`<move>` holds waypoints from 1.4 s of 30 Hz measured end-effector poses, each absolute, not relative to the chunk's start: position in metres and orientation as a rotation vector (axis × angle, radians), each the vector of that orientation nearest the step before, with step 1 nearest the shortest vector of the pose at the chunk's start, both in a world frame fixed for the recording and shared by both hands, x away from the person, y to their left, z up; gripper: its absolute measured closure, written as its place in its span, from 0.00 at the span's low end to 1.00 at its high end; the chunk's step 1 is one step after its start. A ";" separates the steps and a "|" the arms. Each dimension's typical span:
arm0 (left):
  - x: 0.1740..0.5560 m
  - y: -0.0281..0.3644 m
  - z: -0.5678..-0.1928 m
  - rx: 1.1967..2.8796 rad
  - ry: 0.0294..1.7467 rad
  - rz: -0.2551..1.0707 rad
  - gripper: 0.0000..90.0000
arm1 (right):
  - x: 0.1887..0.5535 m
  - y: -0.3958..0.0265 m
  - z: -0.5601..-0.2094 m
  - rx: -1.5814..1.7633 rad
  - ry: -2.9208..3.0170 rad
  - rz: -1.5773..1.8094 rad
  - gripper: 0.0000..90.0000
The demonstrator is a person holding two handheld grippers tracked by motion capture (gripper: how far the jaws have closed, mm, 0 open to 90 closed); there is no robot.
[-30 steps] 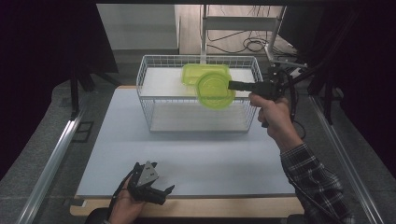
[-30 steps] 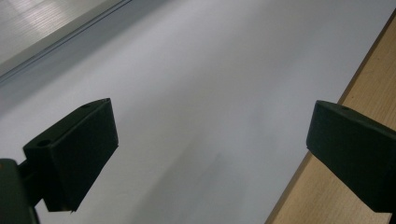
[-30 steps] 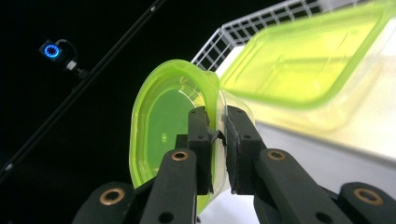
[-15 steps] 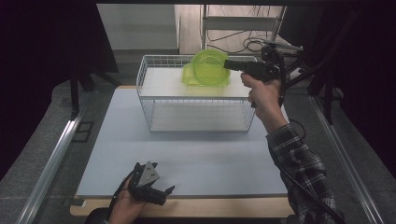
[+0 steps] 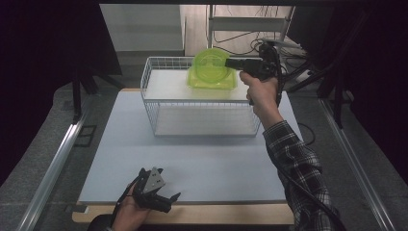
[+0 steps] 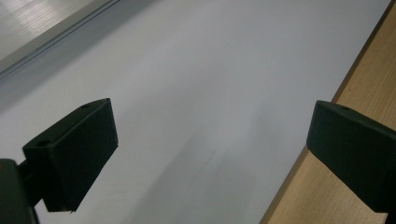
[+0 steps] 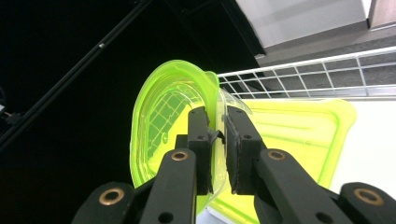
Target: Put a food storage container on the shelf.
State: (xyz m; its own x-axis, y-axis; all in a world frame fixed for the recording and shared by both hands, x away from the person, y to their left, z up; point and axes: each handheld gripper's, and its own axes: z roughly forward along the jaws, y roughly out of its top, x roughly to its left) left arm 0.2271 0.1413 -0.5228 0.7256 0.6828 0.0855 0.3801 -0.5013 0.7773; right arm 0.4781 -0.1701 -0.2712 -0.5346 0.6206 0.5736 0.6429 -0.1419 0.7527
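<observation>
Right gripper lifts a green plate on edge above the wire basket.

Its fingers are clenched on the plate's rim, holding it upright over the basket's far right corner, just above a green tray lying inside. The basket stands at the far edge of the bench. The left gripper rests at the near edge, fingers released, wide apart, grasping nothing.

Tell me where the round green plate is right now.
In the high view the round green plate stands on edge above the far right part of the wire basket, just above the square green tray inside, clamped by the right gripper.
</observation>
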 end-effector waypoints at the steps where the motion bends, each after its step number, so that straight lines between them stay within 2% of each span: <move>1: 0.227 0.141 -0.523 2.146 0.800 0.498 0.02 | 0.479 -0.170 -0.272 -1.510 -2.042 -1.815 0.90; 30: 0.227 0.138 -0.525 2.181 0.784 0.509 0.02 | 0.487 -0.157 -0.275 -1.652 -2.190 -1.829 0.75; 34: 0.226 0.137 -0.525 2.183 0.782 0.511 0.02 | 0.488 -0.158 -0.276 -1.655 -2.193 -1.829 0.66; 37: 0.226 0.138 -0.525 2.182 0.784 0.512 0.02 | 0.488 -0.160 -0.278 -1.618 -2.169 -1.824 0.54; 42: 0.226 0.138 -0.525 2.182 0.784 0.515 0.02 | 0.481 -0.162 -0.279 -1.545 -2.197 -1.836 0.41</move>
State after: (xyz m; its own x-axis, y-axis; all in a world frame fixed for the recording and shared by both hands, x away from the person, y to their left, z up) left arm 0.2263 0.1375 -0.5250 0.7314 0.6724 0.1139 0.3714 -0.5329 0.7603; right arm 0.4811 -0.1619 -0.2789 -0.5439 0.7026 0.4588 0.5765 -0.0844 0.8127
